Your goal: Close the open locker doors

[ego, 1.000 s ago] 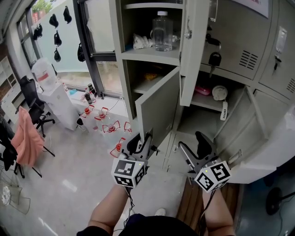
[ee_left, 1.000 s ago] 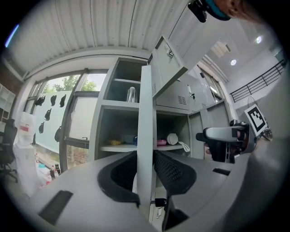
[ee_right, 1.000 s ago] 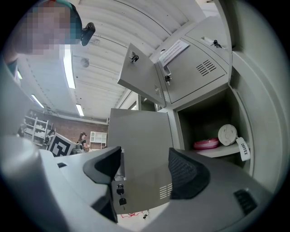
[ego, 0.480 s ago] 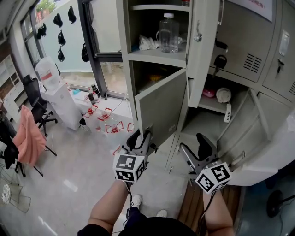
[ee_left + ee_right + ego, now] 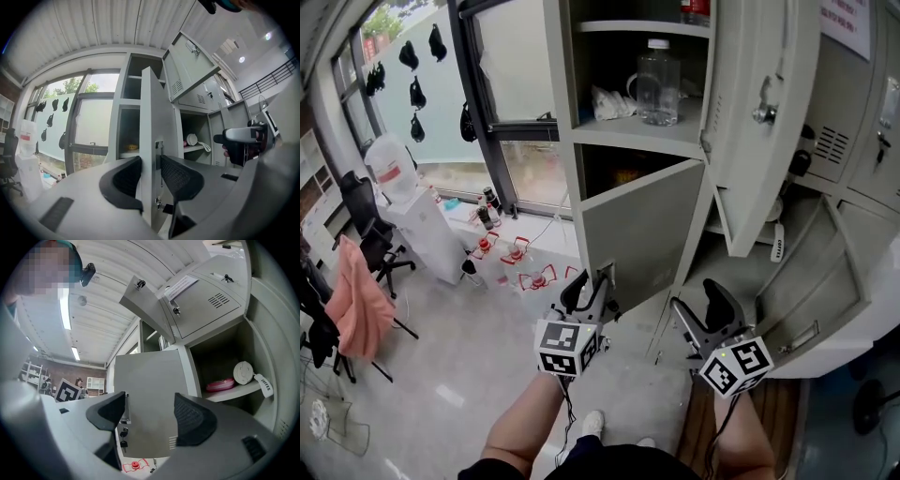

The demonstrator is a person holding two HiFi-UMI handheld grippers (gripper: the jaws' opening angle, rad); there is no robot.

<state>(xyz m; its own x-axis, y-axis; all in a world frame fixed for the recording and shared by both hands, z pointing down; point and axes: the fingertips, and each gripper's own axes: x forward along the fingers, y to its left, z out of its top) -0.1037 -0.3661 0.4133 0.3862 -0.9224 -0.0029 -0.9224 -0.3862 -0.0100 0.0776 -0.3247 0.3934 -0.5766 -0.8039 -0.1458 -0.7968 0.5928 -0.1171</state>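
Workplace locker room, grey metal lockers (image 5: 642,234), water dispenser (image 5: 412,216), office chairs (image 5: 370,248), big window (image 5: 516,66)

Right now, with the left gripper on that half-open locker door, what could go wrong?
1. The left gripper grips the locker door by its free edge, but its jaws have just been opening, so the door may slip free.
2. If the door is swung fully shut like this, the inner jaw could get pinched against the locker frame.
3. The keys hanging from the door's lock sit near the jaws and might snag.
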